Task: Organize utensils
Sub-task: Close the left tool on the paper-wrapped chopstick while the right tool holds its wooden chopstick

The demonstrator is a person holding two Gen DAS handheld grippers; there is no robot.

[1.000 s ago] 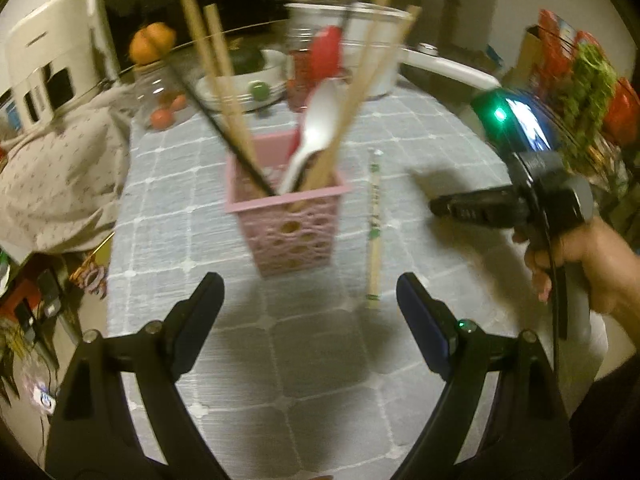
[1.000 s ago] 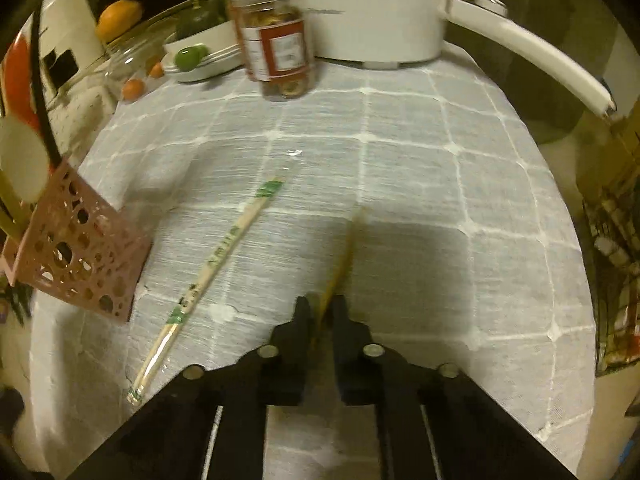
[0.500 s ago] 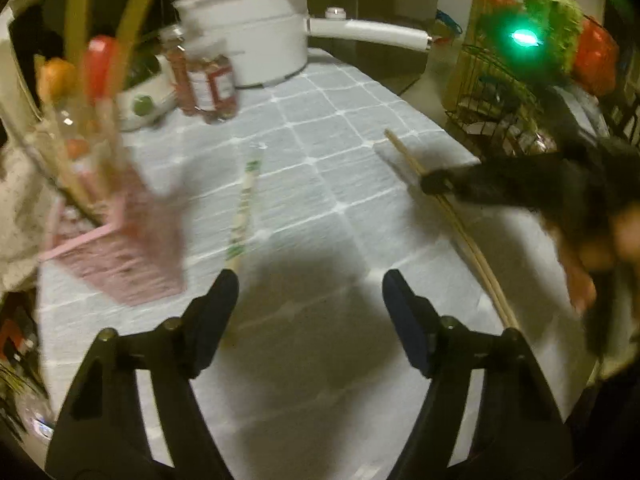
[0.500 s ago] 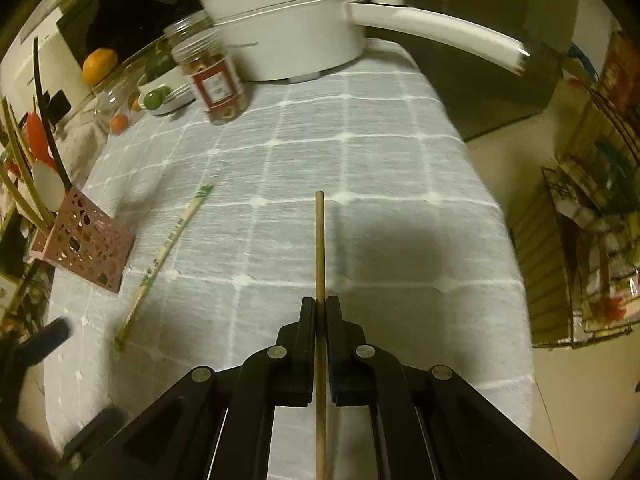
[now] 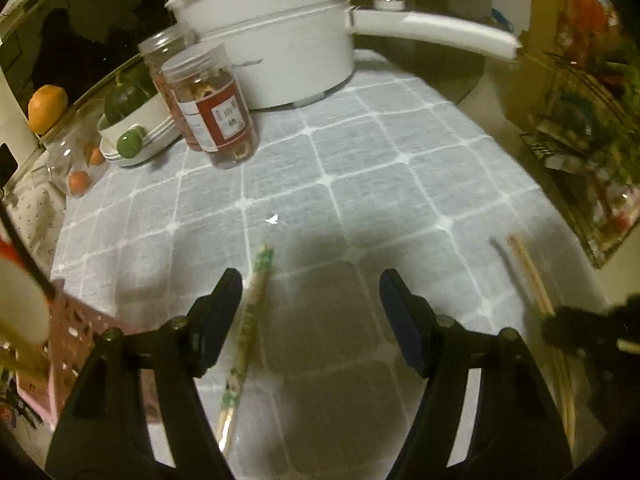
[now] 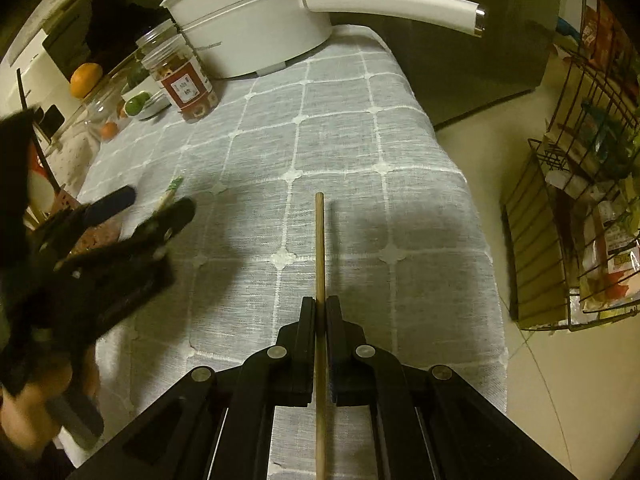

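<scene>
A grey woven cloth with a white grid covers the surface (image 6: pixel 420 208). At its far end stands a smooth white pot (image 5: pixel 276 48) with a long handle, and beside it two clear round jars (image 5: pixel 212 108) with red labels. A pink perforated basket (image 5: pixel 76 344) sits at the left edge. The left hand-held gripper (image 5: pixel 311 292) hangs spread over the wrapped chopsticks (image 5: pixel 248 320), which lie flat just beside its left finger. The right hand-held gripper (image 6: pixel 321 308) pinches a thin round wooden stick (image 6: pixel 319 240), held above the cloth.
</scene>
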